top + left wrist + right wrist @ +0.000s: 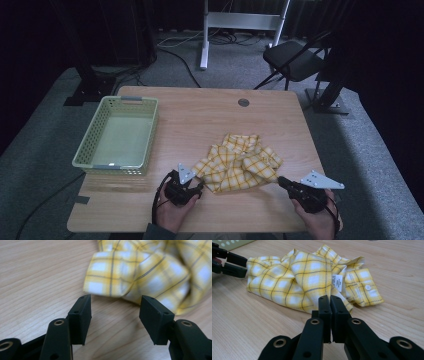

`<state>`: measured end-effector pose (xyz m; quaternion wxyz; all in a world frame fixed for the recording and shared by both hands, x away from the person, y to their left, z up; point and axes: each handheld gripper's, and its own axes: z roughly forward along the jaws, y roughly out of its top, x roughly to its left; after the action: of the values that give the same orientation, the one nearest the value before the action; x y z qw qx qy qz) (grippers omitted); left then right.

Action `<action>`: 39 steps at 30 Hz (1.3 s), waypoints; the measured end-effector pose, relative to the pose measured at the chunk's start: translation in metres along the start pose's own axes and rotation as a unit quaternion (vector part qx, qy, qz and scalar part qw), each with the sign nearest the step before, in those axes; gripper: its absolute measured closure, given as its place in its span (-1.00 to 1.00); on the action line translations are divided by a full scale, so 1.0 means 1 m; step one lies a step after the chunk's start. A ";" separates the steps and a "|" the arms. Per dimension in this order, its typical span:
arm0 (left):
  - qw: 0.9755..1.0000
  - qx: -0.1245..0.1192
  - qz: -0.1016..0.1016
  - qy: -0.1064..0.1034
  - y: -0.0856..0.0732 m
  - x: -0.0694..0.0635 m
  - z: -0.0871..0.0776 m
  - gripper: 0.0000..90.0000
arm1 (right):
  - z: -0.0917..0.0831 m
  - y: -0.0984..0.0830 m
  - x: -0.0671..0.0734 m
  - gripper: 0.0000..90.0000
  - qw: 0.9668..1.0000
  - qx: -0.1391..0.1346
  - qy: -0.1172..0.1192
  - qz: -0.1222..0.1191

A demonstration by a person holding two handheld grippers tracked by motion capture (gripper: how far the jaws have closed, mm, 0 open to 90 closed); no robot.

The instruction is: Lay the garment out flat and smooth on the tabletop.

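A crumpled yellow plaid shirt (240,162) lies on the wooden table (200,112), right of middle near the front. My left gripper (198,186) is at the shirt's left edge. Its jaws stand open in the left gripper view (115,312), with a fold of the shirt (140,272) just beyond the tips and bare wood between them. My right gripper (281,181) is at the shirt's right corner. Its jaws are shut (329,302), with the tips at the hem of the shirt (299,277). Whether any cloth is pinched I cannot tell. The left gripper (229,263) appears at far left in the right gripper view.
A pale green perforated basket (107,167) stands empty on the table's left side. A round cable hole (243,102) sits near the far edge. Beyond the table are a black folding chair (295,57), a white frame and floor cables.
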<state>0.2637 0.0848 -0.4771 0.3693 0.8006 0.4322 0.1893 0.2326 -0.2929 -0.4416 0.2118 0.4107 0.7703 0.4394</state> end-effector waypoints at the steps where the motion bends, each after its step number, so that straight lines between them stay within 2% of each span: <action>1: 1.000 -0.005 0.003 0.000 0.002 -0.001 -0.003 -0.02 | 0.000 0.000 0.000 0.95 1.000 0.001 0.000 0.001; 4: 1.000 -0.017 0.007 -0.007 0.007 -0.005 -0.009 -0.02 | -0.002 -0.001 0.001 0.95 1.000 0.000 0.000 0.001; 7: 0.999 -0.022 0.004 -0.023 0.013 -0.006 -0.011 -0.02 | -0.004 -0.002 0.001 0.95 1.000 -0.001 -0.001 0.000; 17: 0.999 -0.016 0.018 -0.047 0.030 -0.009 -0.005 0.03 | -0.007 -0.004 0.002 0.95 1.000 0.000 -0.003 0.002; 20: 0.998 -0.014 0.017 -0.060 0.033 -0.011 -0.001 0.03 | -0.008 -0.005 0.002 0.95 1.000 0.001 -0.004 0.003; 23: 0.998 -0.008 0.027 -0.063 0.035 -0.015 0.003 0.03 | -0.009 -0.007 0.002 0.95 1.000 0.002 -0.001 0.007; 29: 0.997 -0.002 0.033 -0.065 0.036 -0.018 0.010 0.05 | -0.011 -0.009 0.002 0.95 1.000 0.004 -0.002 0.007; 39: 0.997 0.005 0.033 -0.063 0.033 -0.020 0.016 0.07 | -0.018 -0.017 -0.001 0.94 1.000 0.008 -0.007 0.015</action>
<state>0.2811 0.0497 -0.4624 0.3854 0.8265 0.3826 0.1482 0.2132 -0.3076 -0.4471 0.2072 0.4268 0.7662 0.4333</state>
